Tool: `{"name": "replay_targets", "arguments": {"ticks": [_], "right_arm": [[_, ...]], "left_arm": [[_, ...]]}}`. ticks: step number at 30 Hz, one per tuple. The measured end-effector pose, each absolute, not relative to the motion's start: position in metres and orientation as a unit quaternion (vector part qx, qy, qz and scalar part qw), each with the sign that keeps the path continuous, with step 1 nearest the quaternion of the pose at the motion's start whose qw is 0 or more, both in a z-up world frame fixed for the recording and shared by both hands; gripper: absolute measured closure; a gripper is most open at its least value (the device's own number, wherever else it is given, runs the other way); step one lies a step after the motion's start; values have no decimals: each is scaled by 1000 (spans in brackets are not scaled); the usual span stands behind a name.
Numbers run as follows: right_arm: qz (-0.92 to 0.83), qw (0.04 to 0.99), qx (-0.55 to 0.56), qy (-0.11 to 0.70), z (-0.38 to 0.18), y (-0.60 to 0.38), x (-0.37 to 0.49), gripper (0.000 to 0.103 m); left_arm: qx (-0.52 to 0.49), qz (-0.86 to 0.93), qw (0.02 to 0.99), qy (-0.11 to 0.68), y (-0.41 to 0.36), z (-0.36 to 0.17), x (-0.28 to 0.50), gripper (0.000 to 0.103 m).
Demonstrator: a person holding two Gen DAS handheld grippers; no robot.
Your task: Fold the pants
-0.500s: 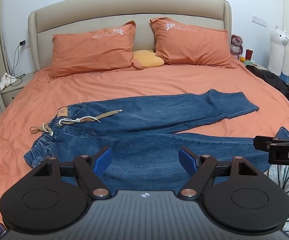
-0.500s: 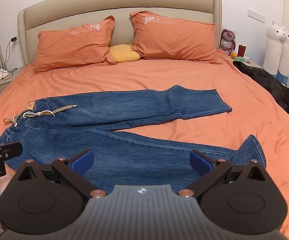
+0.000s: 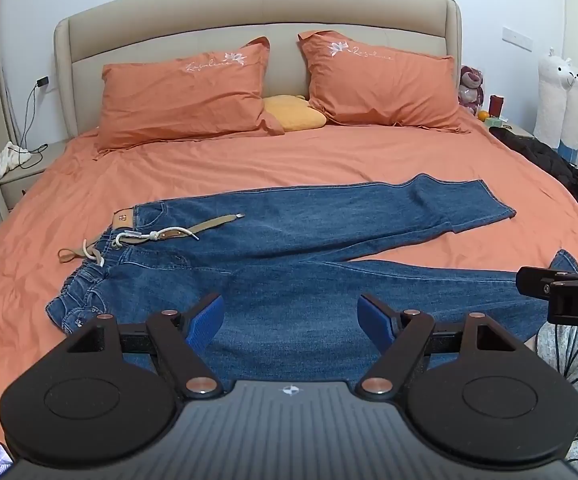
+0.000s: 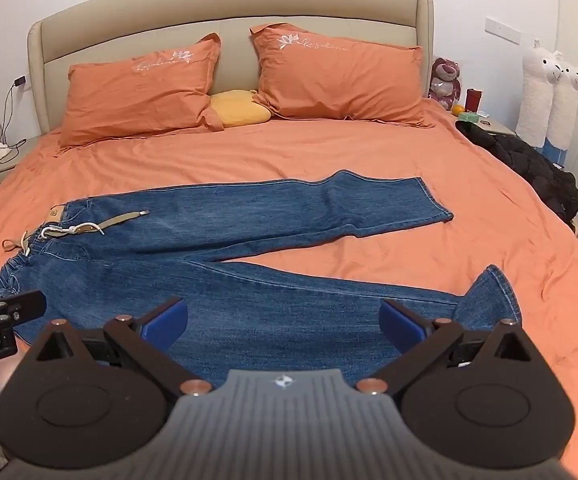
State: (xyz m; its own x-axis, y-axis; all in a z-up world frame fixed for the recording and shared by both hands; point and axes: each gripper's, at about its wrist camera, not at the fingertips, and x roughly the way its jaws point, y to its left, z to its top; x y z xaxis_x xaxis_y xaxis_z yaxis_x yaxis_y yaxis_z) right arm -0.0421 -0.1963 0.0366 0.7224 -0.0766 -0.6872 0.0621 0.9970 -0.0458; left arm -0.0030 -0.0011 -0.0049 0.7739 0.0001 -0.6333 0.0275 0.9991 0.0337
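Observation:
Blue jeans (image 3: 289, 256) lie spread flat on the orange bed, waistband at the left with a tan belt (image 3: 193, 228) and a white drawstring, the two legs reaching right in a V. They also show in the right wrist view (image 4: 249, 240). My left gripper (image 3: 291, 318) is open and empty, hovering over the near leg close to the seat. My right gripper (image 4: 283, 320) is open and empty over the near leg, its cuff (image 4: 489, 296) at the right fingertip. Each gripper's side shows at the edge of the other's view.
Two orange pillows (image 3: 185, 92) and a yellow cushion (image 3: 295, 114) lie at the beige headboard. A dark jacket (image 4: 529, 164) lies on the bed's right edge. Plush toys (image 4: 549, 92) stand by the right wall. A bedside table (image 3: 17, 168) with cables stands at the left.
Both grippers stay open and nearly still. The views have shifted only slightly; the jeans have not moved.

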Motion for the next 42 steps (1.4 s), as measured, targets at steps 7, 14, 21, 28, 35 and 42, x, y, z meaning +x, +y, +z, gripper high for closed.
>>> {"name": "replay_targets", "arguments": {"ticks": [7,14,21,28,35,42], "right_arm": [[-35,928,-6,372,38,-197,-48,5],[-35,928,-8,371,39,-192,-52,5],[-34,929,-7,368,42,-191,-54,5],[-33,931,-4,365,43,-191,-55,5],[-35,931,-5,363,43,-189,-57,5],[-30,932,-5,362,42,-187,-58,5]], "left_arm": [[20,-6,941,338,0,-7,-3,14],[22,-3,941,338,2,-7,-9,14],[23,-3,940,340,2,-5,-11,14],[22,-1,940,342,4,-6,-13,14],[26,1,938,345,2,-4,-17,14],[27,1,938,344,1,-2,-17,14]]}}
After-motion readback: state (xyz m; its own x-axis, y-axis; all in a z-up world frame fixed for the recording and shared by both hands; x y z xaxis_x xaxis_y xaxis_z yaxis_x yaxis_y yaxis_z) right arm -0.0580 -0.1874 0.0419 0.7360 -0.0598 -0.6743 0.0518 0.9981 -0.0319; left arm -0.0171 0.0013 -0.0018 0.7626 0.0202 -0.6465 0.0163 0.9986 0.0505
